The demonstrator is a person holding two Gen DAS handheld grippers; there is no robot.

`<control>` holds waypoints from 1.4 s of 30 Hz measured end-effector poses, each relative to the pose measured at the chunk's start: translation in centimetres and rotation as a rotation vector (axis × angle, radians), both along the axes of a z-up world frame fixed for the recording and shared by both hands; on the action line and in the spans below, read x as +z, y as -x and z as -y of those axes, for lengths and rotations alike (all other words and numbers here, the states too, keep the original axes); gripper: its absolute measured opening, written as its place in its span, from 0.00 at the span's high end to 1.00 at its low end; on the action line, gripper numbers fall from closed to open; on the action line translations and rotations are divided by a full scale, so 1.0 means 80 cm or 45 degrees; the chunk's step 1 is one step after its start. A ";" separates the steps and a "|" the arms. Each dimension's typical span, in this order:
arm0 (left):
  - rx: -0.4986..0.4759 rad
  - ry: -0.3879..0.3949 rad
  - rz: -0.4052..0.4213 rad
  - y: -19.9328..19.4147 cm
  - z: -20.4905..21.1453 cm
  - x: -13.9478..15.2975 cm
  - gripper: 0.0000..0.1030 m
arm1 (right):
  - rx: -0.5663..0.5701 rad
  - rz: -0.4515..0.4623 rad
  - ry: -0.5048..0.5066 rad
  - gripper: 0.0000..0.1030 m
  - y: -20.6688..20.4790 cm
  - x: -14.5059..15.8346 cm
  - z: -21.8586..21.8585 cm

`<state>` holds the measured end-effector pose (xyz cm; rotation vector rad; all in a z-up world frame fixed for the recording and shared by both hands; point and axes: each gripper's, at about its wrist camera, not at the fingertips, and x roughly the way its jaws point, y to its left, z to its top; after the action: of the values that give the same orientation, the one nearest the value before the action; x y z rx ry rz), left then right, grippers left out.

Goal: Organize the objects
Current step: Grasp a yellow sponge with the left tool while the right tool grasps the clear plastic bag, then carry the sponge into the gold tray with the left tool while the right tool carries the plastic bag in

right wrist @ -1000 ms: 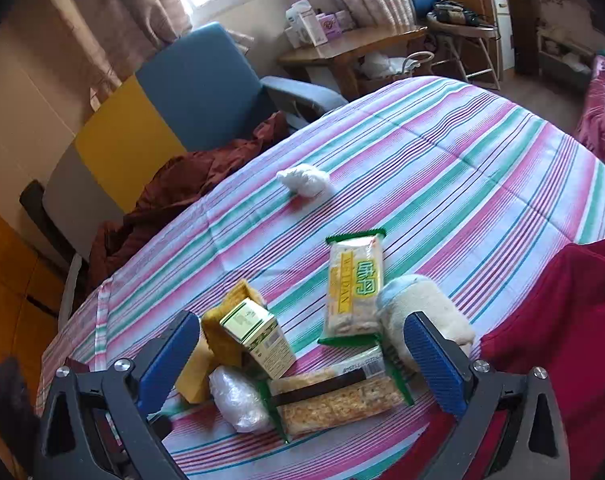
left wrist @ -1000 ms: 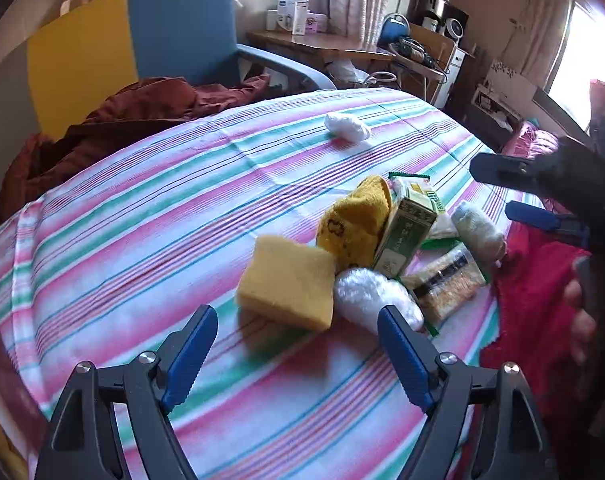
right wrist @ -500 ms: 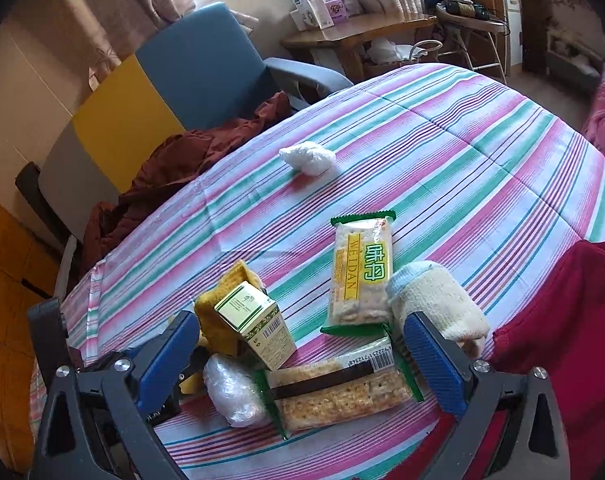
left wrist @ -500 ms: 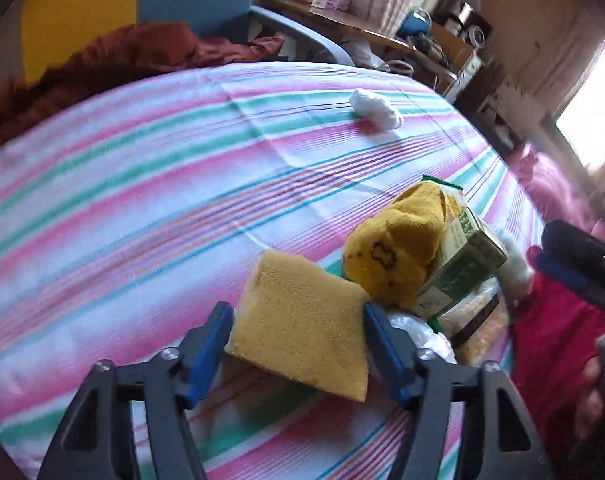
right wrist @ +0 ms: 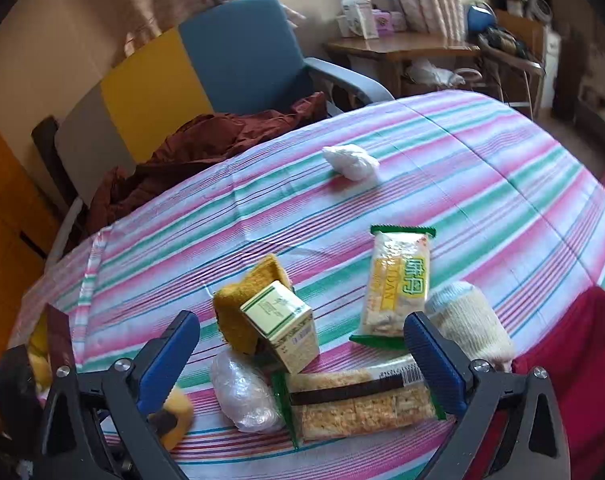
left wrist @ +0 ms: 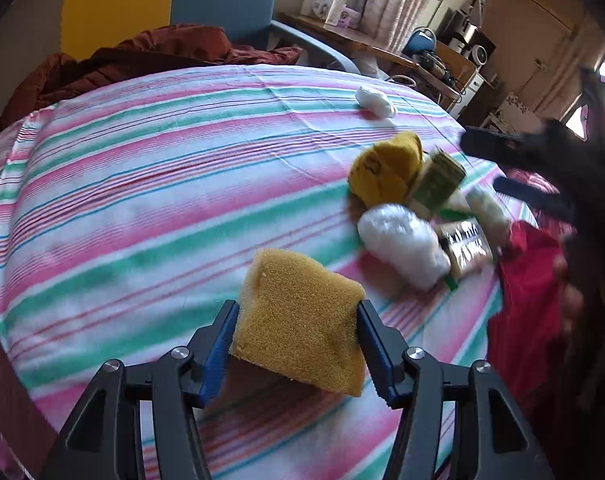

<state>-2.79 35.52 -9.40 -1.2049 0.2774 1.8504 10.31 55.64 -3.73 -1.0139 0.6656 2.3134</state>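
My left gripper [left wrist: 296, 320] is shut on a yellow sponge [left wrist: 302, 328] and holds it above the striped tablecloth [left wrist: 142, 200], left of the pile. The pile holds a yellow cloth [right wrist: 246, 300], a green carton [right wrist: 282, 326], a clear plastic bundle [right wrist: 244, 396], two cracker packs [right wrist: 396, 284] [right wrist: 362, 404] and a cream sock roll [right wrist: 468, 326]. My right gripper [right wrist: 302, 344] is open and empty, hovering over the near side of the pile. It shows in the left wrist view [left wrist: 514, 168] at the right.
A crumpled white wad [right wrist: 350, 162] lies farther back on the cloth. A maroon garment [right wrist: 206, 148] lies at the far edge before a blue and yellow chair [right wrist: 238, 56]. A red cloth [right wrist: 582, 360] lies at the near right.
My left gripper closed on the yellow sponge and lifted it back and left, away from the pile. The right gripper stayed open over the pile and shifted little.
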 end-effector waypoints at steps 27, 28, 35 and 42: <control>0.021 -0.012 -0.043 -0.015 0.033 0.010 0.44 | 0.453 0.301 -0.006 0.65 0.058 -0.059 0.068; 0.023 -0.018 -0.042 -0.017 0.037 0.013 0.44 | 0.469 0.282 0.001 0.65 0.057 -0.056 0.070; 0.045 -0.120 -0.116 -0.030 0.081 0.070 0.44 | 0.611 0.156 0.040 0.65 0.061 -0.036 0.104; 0.222 -0.223 -0.151 -0.015 0.170 0.115 0.44 | 0.663 0.120 0.046 0.65 0.063 -0.022 0.133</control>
<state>-1.57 21.96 -0.16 -1.0278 0.0743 2.0548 5.24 45.02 -5.51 -1.4408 0.4421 2.6711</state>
